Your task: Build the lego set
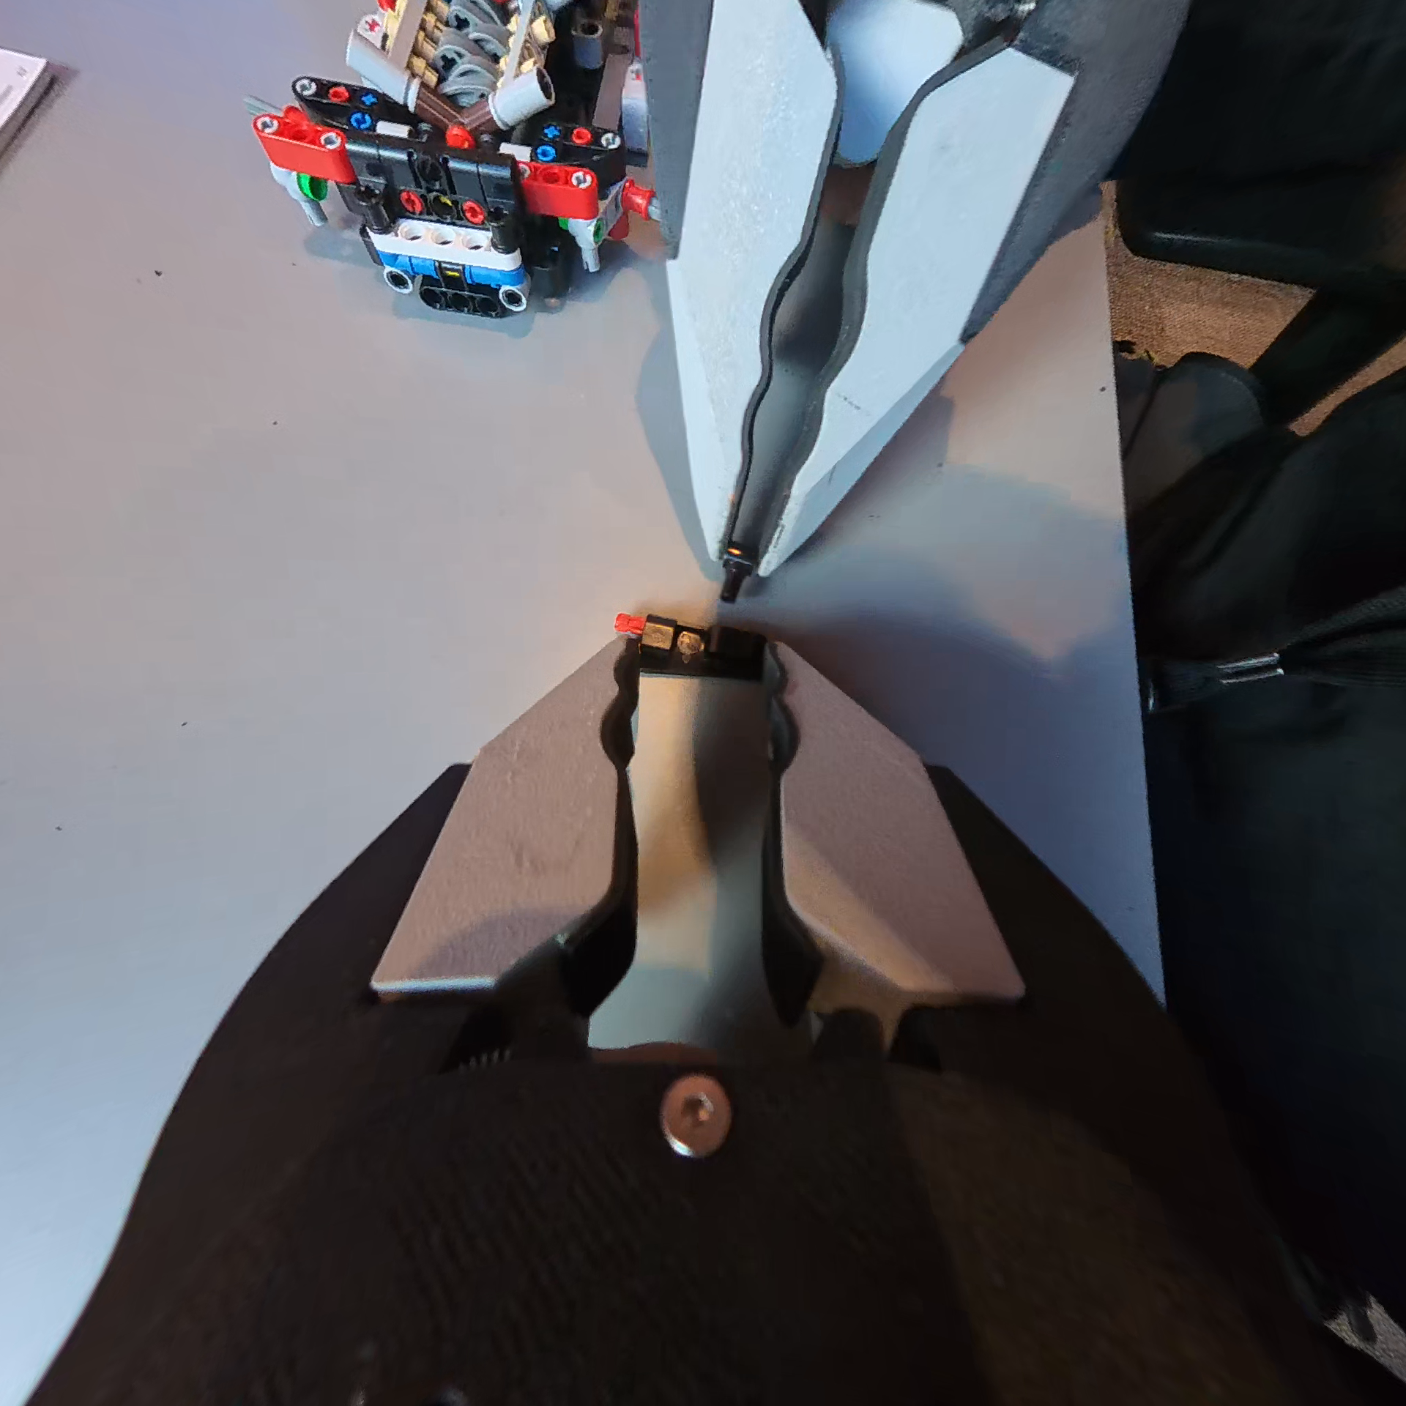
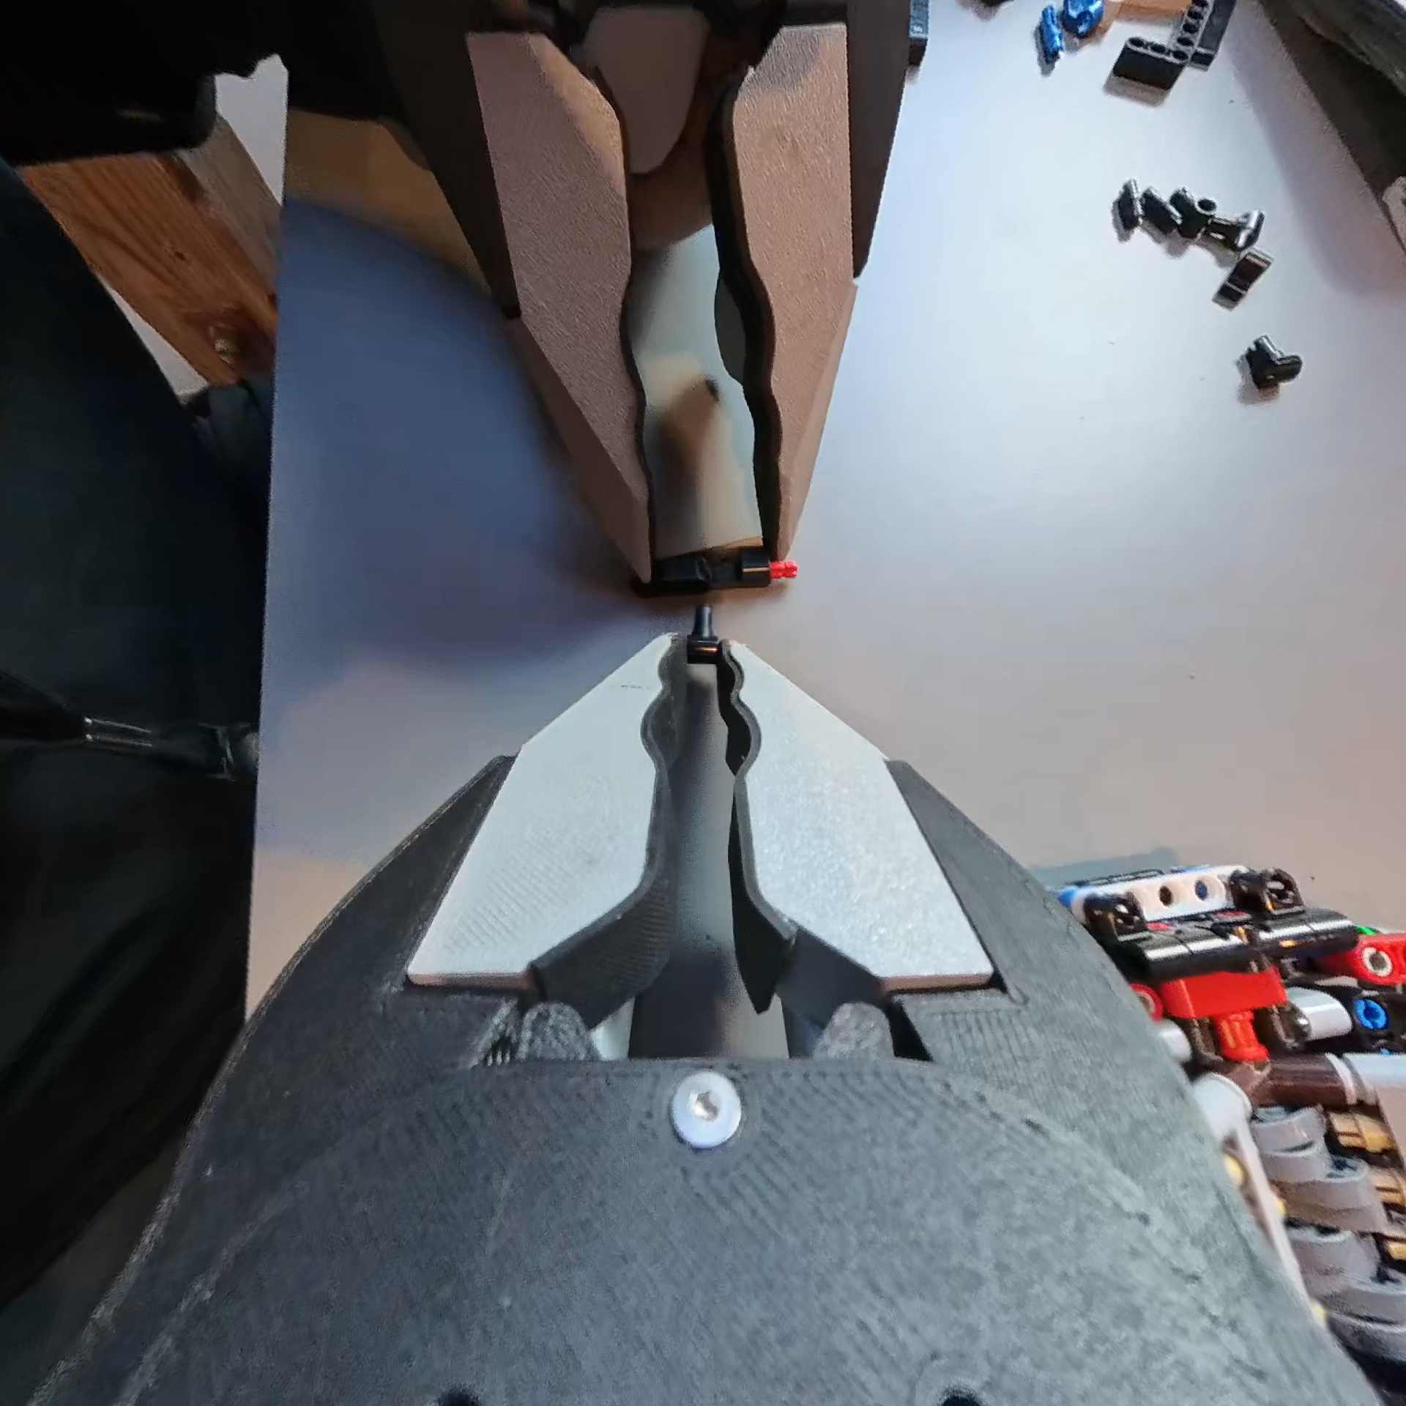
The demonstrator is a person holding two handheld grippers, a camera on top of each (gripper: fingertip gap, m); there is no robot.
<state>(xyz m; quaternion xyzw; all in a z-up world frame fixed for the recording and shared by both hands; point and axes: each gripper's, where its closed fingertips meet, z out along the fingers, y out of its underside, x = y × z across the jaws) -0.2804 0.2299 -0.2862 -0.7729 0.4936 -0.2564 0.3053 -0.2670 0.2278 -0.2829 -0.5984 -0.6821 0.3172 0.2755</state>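
Most of the job looks done: the big car (image 1: 449,175) sits built on the table (image 1: 228,570), w/ more left. Loose bits (image 2: 1194,228) lie well apart, nothing in the way. Left gripper (image 1: 700,647) pinches a black block (image 1: 700,643) w/ a red pin. Right gripper (image 2: 701,648) pinches a black pin (image 2: 701,628), just beside the block, not yet in.

grey table (image 1: 228,532) | booklet (image 1: 23,91) far left | wooden post (image 2: 167,243) | carpet (image 1: 1202,304)
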